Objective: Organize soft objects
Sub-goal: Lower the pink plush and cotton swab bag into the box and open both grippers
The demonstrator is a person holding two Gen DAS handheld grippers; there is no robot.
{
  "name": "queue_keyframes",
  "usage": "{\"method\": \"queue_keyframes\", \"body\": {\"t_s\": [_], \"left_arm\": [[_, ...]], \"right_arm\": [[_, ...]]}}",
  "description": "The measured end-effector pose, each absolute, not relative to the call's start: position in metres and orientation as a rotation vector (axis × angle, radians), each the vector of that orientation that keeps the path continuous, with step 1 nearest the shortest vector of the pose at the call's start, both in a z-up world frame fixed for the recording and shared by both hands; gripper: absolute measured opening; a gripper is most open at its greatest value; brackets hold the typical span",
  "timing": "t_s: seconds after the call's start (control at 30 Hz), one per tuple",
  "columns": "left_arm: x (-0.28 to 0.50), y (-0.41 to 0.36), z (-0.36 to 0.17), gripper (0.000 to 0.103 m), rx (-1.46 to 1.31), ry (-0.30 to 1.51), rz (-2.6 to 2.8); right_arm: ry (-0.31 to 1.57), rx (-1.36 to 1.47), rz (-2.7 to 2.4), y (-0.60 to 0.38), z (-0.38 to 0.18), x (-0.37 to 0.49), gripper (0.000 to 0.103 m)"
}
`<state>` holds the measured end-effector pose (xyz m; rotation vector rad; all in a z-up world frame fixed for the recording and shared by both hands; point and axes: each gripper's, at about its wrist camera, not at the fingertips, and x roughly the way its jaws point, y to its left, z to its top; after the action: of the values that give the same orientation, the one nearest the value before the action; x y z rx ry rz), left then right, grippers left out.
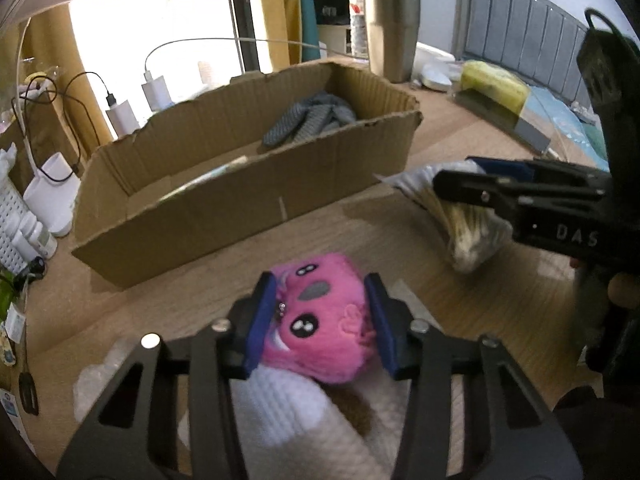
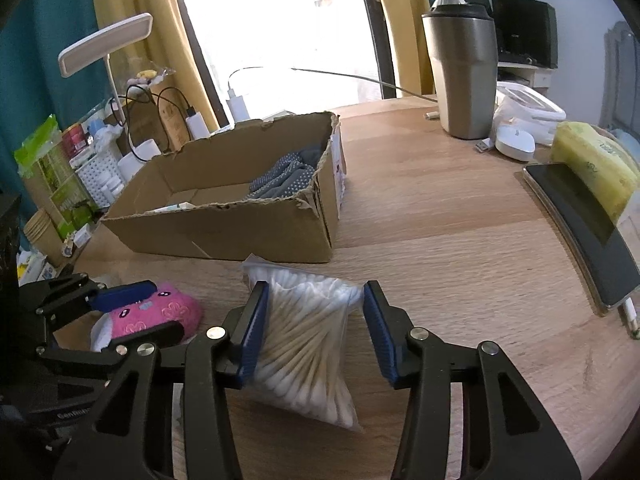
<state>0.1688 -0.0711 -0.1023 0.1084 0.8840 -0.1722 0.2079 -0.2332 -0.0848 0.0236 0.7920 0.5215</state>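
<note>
A pink plush toy (image 1: 324, 320) with black eyes lies on a white knitted cloth (image 1: 296, 412) on the wooden table. My left gripper (image 1: 322, 320) is shut on the plush, both blue pads pressing its sides. It also shows in the right wrist view (image 2: 160, 308). My right gripper (image 2: 312, 328) is open around a clear bag of cotton swabs (image 2: 308, 344); the left pad touches it, the right pad stands apart. A cardboard box (image 1: 256, 184) behind holds a grey dotted cloth (image 1: 312, 120).
A steel tumbler (image 2: 464, 76), a water bottle (image 1: 362, 4), a white mouse (image 2: 514, 142), a yellow pack (image 2: 596, 160) and a dark tablet (image 2: 584, 228) stand at the right. Chargers, cables, a white lamp (image 2: 108, 44) and a white basket (image 2: 100, 176) crowd the left edge.
</note>
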Motion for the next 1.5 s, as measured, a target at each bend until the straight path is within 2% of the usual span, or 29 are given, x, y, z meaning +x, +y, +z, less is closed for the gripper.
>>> {"method": "queue_keyframes", "body": {"t_s": [0.77, 1.5], "left_arm": [[0.145, -0.034, -0.043, 0.043, -0.072, 0.677, -0.211], [0.154, 0.037, -0.028, 0.043, -0.148, 0.599, -0.072]], "right_arm": [[0.687, -0.010, 0.528, -0.228, -0.044, 0.191, 0.050], [0.623, -0.071, 0.573, -0.181, -0.011, 0.207, 0.050]]}}
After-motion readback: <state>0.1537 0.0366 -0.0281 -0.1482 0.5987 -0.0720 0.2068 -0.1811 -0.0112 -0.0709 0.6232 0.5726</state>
